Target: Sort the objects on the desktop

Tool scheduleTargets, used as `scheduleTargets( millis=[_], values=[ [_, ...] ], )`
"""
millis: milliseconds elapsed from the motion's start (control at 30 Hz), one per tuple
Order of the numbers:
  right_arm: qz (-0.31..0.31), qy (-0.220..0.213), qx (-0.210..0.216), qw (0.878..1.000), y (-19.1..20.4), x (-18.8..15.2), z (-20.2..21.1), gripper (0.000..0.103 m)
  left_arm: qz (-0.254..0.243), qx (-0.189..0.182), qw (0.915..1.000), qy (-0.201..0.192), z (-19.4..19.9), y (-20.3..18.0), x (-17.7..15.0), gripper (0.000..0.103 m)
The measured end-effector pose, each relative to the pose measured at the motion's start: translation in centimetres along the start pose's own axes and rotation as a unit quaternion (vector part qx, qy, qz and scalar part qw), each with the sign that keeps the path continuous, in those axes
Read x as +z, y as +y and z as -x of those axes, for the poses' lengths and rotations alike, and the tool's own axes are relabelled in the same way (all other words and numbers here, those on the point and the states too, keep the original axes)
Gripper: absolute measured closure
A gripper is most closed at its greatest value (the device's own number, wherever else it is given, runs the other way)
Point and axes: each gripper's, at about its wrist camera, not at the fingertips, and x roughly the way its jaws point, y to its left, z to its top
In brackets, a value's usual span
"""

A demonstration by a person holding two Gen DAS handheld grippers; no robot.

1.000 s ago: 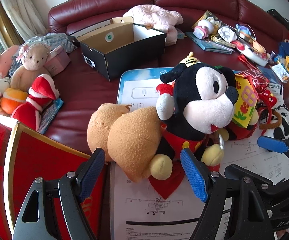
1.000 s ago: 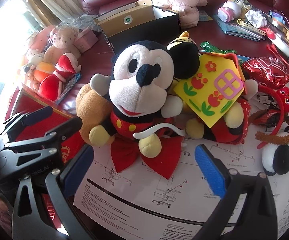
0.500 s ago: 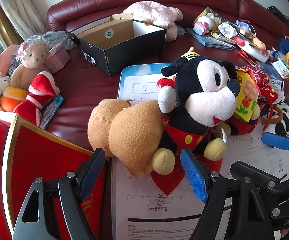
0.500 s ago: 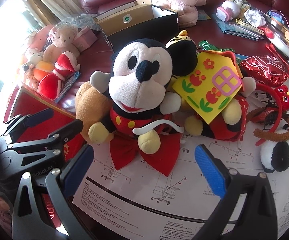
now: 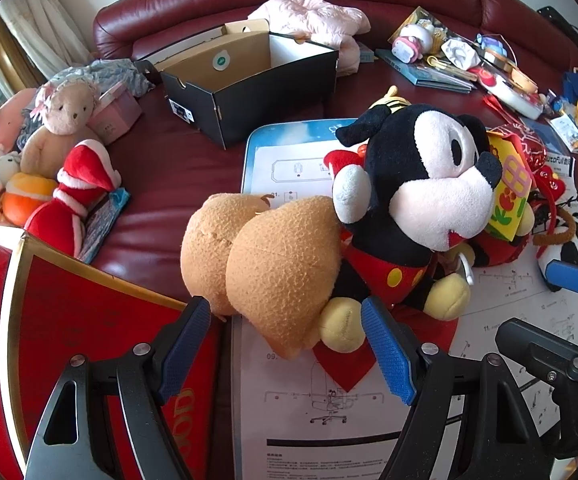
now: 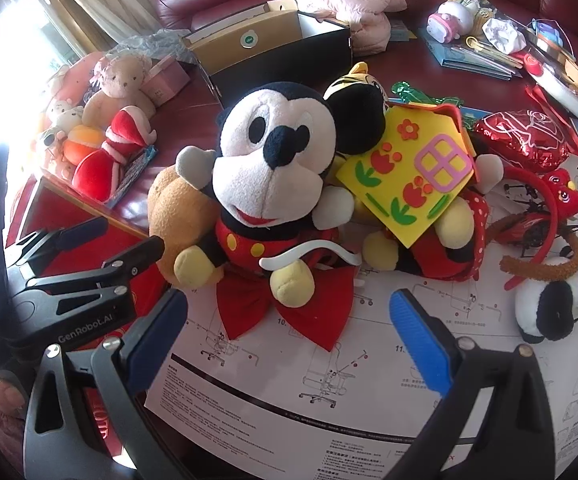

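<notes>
- My left claw (image 5: 287, 344) is spread apart, holding nothing, its blue pads either side of the tan plush toy (image 5: 273, 268).
- My right claw (image 6: 289, 332) gapes too, just before the mouse doll (image 6: 273, 184).
- Both toys lean together on the instruction sheet (image 6: 329, 392).
- The open box (image 5: 249, 80) sits well behind.

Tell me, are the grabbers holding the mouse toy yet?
No, nothing is held. The left gripper and right gripper are both open, just short of the mouse toy.
</notes>
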Motion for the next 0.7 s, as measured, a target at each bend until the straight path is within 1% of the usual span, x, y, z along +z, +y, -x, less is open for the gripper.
scheduleTargets(
  millis=[700],
  values=[
    [0.004, 0.003, -0.001, 1.000, 0.59, 0.08, -0.13, 0.002, -0.002, -0.004, 1.0000, 0.006, -0.02, -0.30, -0.22, 0.025]
  ],
)
